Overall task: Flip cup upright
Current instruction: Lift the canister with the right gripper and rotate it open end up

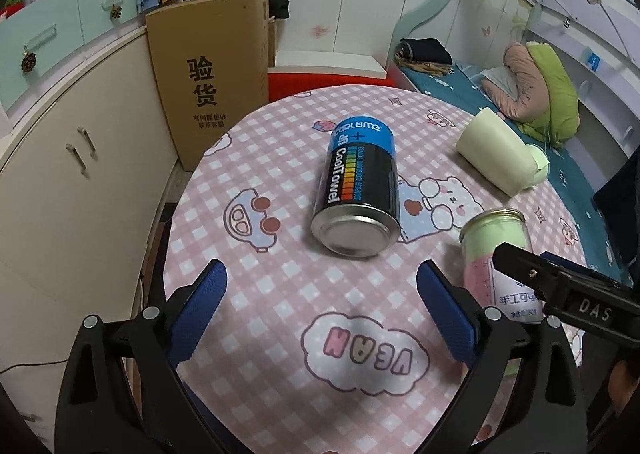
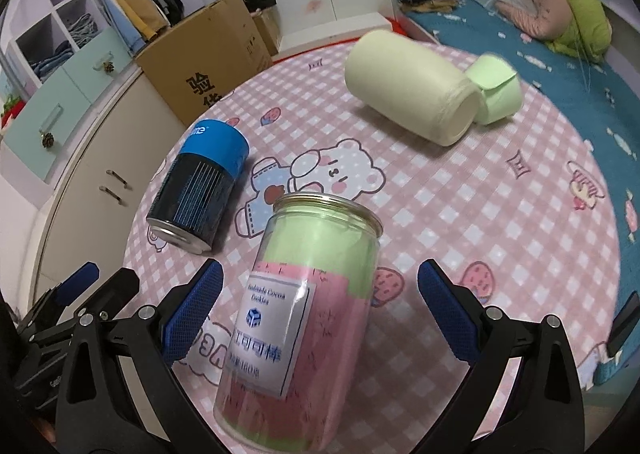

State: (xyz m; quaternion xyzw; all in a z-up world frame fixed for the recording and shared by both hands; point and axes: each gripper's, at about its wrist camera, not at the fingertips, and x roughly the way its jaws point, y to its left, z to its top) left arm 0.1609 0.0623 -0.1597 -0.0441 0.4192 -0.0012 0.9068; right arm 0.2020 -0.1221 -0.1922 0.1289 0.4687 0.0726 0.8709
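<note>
The cup, a clear jar-like container with a green and pink inside and a white label, sits between the fingers of the right gripper on the pink checked tablecloth. It leans, its metal-rimmed end pointing up and away from the camera; whether its far end rests on the cloth I cannot tell. The right gripper's jaws stand wide, and its blue pads are apart from the cup's sides on both flanks. In the left wrist view the same cup shows at the right edge, partly hidden behind the black body of the right gripper.

The left gripper hovers over bare cloth near a cloud-shaped print, jaws wide and holding nothing.

Left of the cup a blue and black can lies on its side, its metal end toward the cameras; in the left wrist view this can lies just ahead of the left gripper's open fingers. Farther back a cream bottle lies on its side, its pale green cap touching its end.

Beyond the table stand a cardboard box with black printed characters, beige cupboards, and a bed with a blue sheet.
</note>
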